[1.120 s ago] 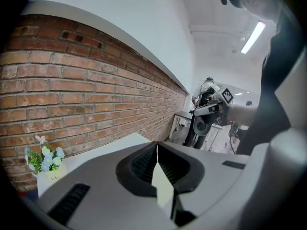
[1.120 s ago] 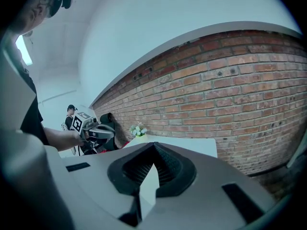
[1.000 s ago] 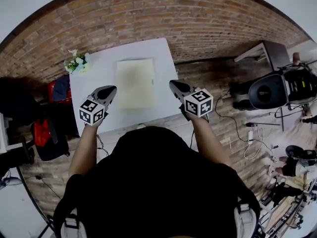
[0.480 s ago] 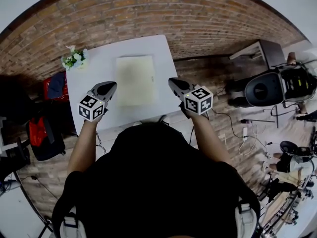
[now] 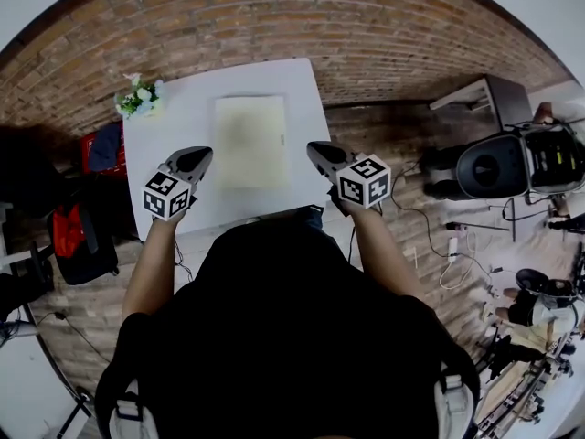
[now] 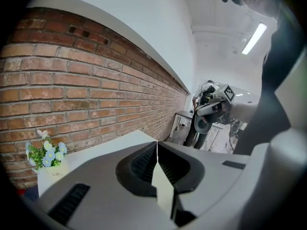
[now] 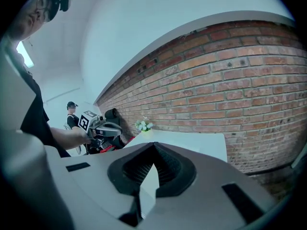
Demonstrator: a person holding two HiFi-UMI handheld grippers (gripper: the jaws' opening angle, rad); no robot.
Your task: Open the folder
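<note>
Folder (image 5: 249, 141) lies flat and closed mid-bench (image 5: 174, 135), cream cover up, nothing touching it. Left gripper (image 5: 193, 161) hovers over the near-left part of the bench, right gripper (image 5: 319, 152) at the near-right edge; the folder sits between them and a bit further out. Left gripper view: fingers (image 6: 143, 163) pressed together at the tips, nothing between. Right gripper view: fingers (image 7: 166, 166) likewise tip to tip, empty. Small flower pot (image 5: 139, 100) at the far-left bench corner, well apart from the folder
</note>
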